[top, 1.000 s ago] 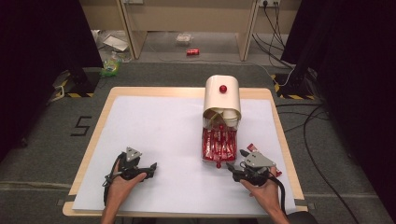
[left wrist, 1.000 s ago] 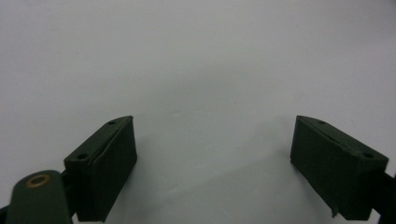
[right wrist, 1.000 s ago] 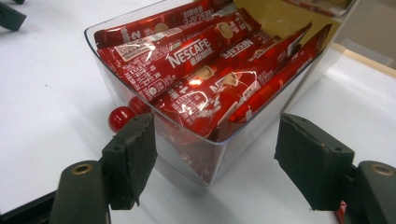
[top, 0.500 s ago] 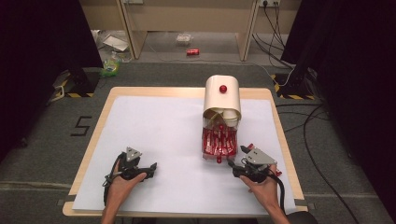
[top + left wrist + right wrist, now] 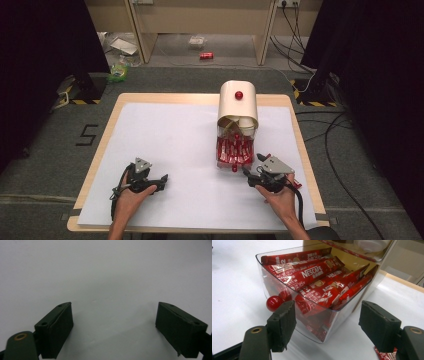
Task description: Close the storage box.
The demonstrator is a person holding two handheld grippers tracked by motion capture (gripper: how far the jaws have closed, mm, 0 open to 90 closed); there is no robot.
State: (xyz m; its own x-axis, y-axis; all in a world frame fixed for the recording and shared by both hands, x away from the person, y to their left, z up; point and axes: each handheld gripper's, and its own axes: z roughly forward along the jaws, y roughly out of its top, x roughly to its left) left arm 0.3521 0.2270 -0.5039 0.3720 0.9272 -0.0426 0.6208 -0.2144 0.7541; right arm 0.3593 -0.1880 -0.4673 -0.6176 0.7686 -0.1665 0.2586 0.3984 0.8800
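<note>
Where the high view looks down on the table (image 5: pixel 165 102), a cream dispenser (image 5: pixel 238 106) stands right of centre on the white sheet (image 5: pixel 170 145); its long axis runs far-to-near, curved hood at the far end w/ a red knob (image 5: pixel 239 95) on top; paper cups (image 5: pixel 245 123) show under the hood's near edge, partly hidden; a clear drawer (image 5: pixel 233 151) juts out toward the person's side, pulled open.

Drawer, right gripper view: clear plastic tub (image 5: pixel 317 315), rounded corners, packed w/ red Nescafe stick sachets (image 5: pixel 317 272) lying lengthwise, tilted up toward the dispenser body; red ball knob (image 5: pixel 274 303) on its front wall, just beside the left jaw; print other than the brand too small to read; a second clear tray above is cut off by the top edge, contents blurred.

Right gripper (image 5: pixel 253 173): held in the right hand (image 5: pixel 281 200), near the drawer's near-right corner; jaws wide apart, nothing between the pads; drawer front sits ahead of them, contact can't be told; a red sachet scrap (image 5: pixel 385 355) lies on the sheet under the right jaw, mostly hidden.

Left gripper (image 5: pixel 161 179): in the left hand (image 5: pixel 131 196), near-left of the sheet, well apart from the dispenser; left gripper view has jaws spread wide over bare white sheet (image 5: pixel 105 277), holding nothing.

Floor beyond the table: red can (image 5: pixel 206 55), cables (image 5: pixel 335 135), litter, indistinct.
</note>
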